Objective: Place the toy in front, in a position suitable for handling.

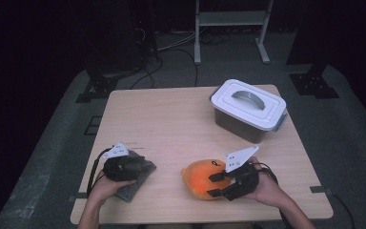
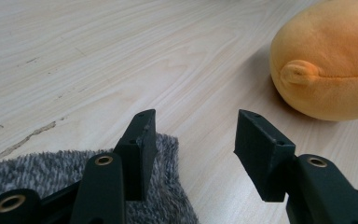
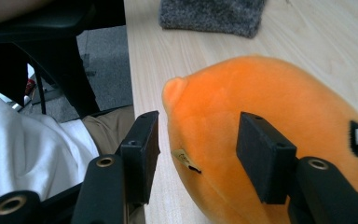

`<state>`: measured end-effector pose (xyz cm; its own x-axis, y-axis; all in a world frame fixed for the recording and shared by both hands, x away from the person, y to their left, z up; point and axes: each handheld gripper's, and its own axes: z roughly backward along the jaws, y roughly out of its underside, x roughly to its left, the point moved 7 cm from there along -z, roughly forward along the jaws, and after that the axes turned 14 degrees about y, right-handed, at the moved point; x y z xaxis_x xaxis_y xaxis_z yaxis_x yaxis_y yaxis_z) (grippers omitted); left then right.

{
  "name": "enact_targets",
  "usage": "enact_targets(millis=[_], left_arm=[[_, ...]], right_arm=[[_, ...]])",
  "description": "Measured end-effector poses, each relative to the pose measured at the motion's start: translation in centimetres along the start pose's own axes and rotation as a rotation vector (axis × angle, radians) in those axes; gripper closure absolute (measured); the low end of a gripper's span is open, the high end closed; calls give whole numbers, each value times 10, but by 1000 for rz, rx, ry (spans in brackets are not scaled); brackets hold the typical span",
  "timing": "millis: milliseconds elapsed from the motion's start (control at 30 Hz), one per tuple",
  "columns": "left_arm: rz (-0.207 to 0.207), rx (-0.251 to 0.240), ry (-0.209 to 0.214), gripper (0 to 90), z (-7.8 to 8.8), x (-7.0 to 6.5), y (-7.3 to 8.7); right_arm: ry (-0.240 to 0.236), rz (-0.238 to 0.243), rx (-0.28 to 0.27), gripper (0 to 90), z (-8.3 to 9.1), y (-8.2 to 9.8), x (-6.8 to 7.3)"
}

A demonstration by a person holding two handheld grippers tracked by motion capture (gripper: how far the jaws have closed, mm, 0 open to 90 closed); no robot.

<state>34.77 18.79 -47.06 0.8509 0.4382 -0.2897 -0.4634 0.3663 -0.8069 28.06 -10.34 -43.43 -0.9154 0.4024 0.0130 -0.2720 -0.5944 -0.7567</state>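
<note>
1. Orange plush toy (image 3: 270, 135) lies at the near edge of the surface (image 1: 171, 119), with the right gripper (image 3: 198, 140) spread about its rounded end, jaws not pressing. A shallow bite on the soft bulge could slip off.
2. Close to the edge, a nudge could roll the toy off toward the person's lap.
3. Left gripper (image 2: 193, 140) is spread over the grey fuzzy cloth (image 2: 51, 172), one jaw above its corner; closing may snag only loose pile.
4. Lidded white bin (image 1: 249, 109) stands well apart.

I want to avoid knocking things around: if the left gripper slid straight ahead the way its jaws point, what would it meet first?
Mostly bare table. The left gripper, open over the grey fuzzy cloth's edge, aims past the orange plush toy, which sits off to one side; depth is unclear, so its far jaw might brush it.
</note>
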Motion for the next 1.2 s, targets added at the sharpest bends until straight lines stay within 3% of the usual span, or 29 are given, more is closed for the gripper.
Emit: enact_targets(millis=[133, 167, 267, 300, 367, 500, 667, 800, 833, 1000, 1200], left_arm=[[6, -3, 5, 463, 0, 0, 0], [8, -11, 6, 446, 0, 0, 0], [3, -17, 11, 445, 1, -2, -2], [1, -17, 15, 438, 1, -3, -2], [3, -17, 17, 434, 0, -3, -2], [4, -5, 23, 423, -1, -3, -1], [8, -12, 28, 410, -2, -3, -2], [7, -15, 36, 400, -3, -4, -2], [4, -21, 41, 400, -3, -5, -3], [1, -31, 48, 400, -3, -5, -3], [-5, -33, 52, 396, -2, -5, -3]], right_arm=[[16, 20, -42, 455, 8, -8, -9], [27, 15, -55, 453, 9, -13, -20], [24, 4, -57, 453, 8, -17, -30], [12, 20, -47, 453, 3, -20, -35], [10, 33, -38, 451, 1, -20, -37], [-52, 105, -18, 418, -11, -19, -35], [-77, 120, 5, 397, -19, -9, -31], [-57, 124, 24, 438, -24, -2, -30], [-34, 117, 30, 501, -28, 0, -30], [13, 100, 38, 631, -33, -1, -30], [53, 57, 4, 694, -29, -7, -30]])
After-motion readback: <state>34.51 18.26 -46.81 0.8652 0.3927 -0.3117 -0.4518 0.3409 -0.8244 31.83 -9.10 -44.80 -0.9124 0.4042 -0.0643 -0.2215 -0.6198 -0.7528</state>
